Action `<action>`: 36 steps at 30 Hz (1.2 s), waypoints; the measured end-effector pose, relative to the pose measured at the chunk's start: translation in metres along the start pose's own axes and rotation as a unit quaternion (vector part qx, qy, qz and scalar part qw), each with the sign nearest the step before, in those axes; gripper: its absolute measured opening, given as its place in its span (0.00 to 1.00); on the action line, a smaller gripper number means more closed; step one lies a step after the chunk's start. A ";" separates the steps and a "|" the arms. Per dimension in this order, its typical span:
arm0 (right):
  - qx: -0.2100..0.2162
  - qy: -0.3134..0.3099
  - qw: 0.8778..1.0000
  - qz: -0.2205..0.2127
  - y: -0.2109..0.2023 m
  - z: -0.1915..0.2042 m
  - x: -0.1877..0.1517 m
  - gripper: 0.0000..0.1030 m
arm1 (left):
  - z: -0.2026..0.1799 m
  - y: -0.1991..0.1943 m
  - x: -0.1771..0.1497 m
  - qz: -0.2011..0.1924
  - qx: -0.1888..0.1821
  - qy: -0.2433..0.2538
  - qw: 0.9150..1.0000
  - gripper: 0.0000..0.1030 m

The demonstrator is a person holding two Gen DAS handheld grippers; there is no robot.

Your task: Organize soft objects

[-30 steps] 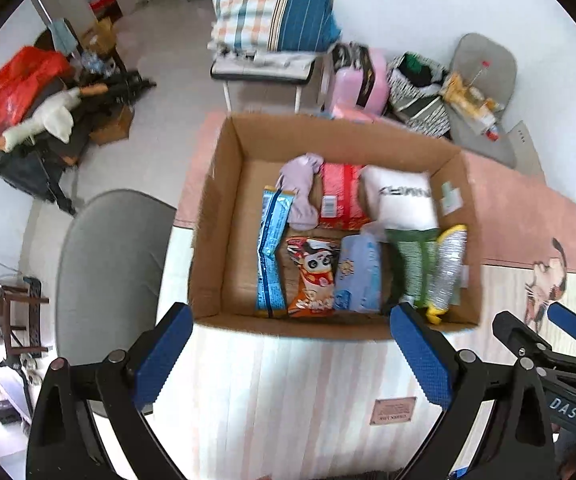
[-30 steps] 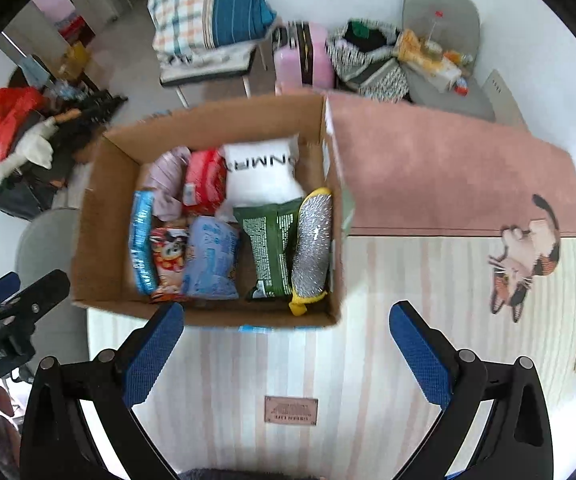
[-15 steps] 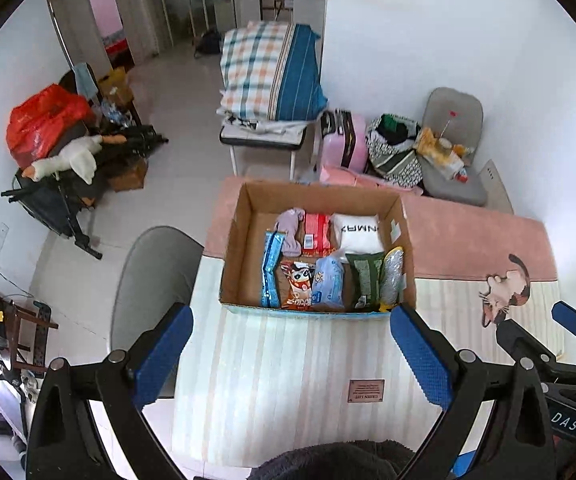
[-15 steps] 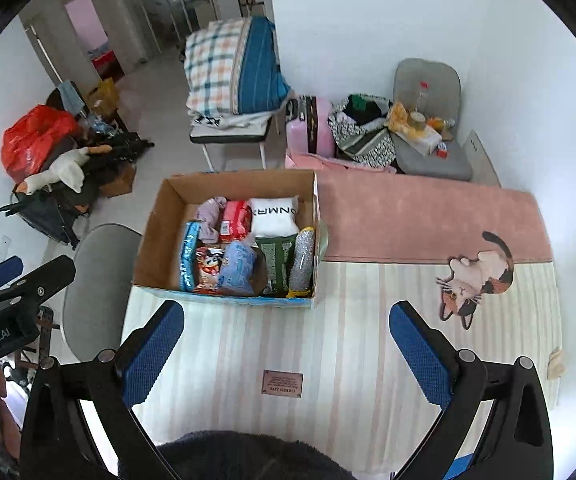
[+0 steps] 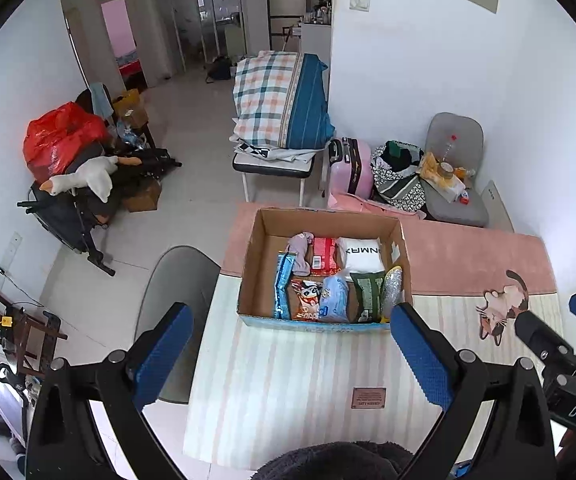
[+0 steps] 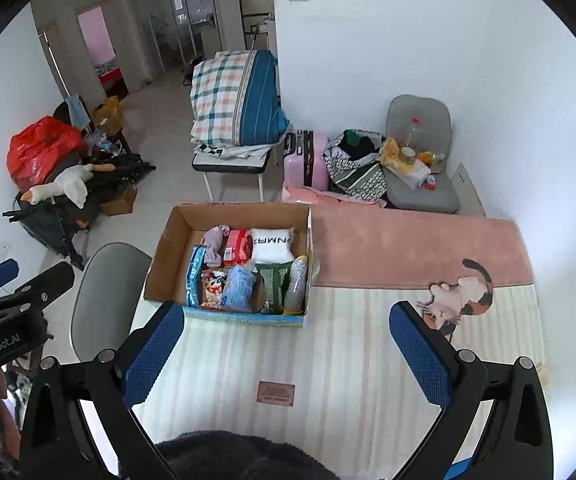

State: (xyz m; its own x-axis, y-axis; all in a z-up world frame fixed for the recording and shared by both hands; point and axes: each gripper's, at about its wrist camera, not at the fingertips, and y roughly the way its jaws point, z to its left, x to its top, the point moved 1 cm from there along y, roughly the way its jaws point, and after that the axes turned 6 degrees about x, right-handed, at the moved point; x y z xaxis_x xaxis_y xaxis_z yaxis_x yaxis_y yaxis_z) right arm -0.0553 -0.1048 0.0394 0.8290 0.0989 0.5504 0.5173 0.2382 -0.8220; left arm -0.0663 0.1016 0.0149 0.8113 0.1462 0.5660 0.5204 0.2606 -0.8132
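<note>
- Soft objects are packed into an open cardboard box point(image 5: 254, 276), which sits on a striped mat point(image 5: 300, 380) at the mat's far left corner.
- Inside the box, a blue packet point(image 5: 283, 284), a cartoon snack bag point(image 5: 305, 300), a pale blue pack point(image 5: 334, 296), a green pouch point(image 5: 364, 292) and a silver sponge point(image 5: 392, 286) are laid side by side in the near row, their long axes running from near wall to far wall.
- Behind them a lilac cloth point(image 5: 301, 250), a red pack point(image 5: 324, 252) and a white cushion point(image 5: 362, 254) are set against the far wall.
- A bare strip of box floor is left along the left wall.
- Open mat is seen between the box's near wall and both grippers, and to the right as far as a cat figure point(image 6: 460, 292).
- A grey chair point(image 5: 172, 296) stands just beside the mat's left edge.
- The left gripper point(image 5: 292, 352) is held wide open with nothing between its fingers.
- The right gripper point(image 6: 288, 350) is likewise spread wide and empty.
</note>
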 end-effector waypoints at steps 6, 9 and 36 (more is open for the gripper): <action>-0.006 -0.002 1.000 -0.009 -0.004 0.002 0.003 1.00 | 0.002 -0.002 0.000 -0.005 0.000 -0.002 1.000 0.98; -0.011 -0.006 1.000 -0.012 -0.004 0.004 0.004 1.00 | 0.002 -0.001 0.000 -0.005 0.000 -0.001 1.000 0.98; -0.024 -0.017 0.999 -0.030 -0.014 0.007 0.009 1.00 | 0.008 -0.005 0.000 -0.014 0.003 -0.003 1.000 0.98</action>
State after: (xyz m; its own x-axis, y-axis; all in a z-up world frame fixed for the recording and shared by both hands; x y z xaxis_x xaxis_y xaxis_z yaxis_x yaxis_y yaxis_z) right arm -0.0570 -0.1004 0.0567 0.7895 0.1189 0.6022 0.5753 0.1984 -0.7935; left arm -0.0714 0.1080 0.0202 0.7947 0.1454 0.5893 0.5410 0.2706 -0.7963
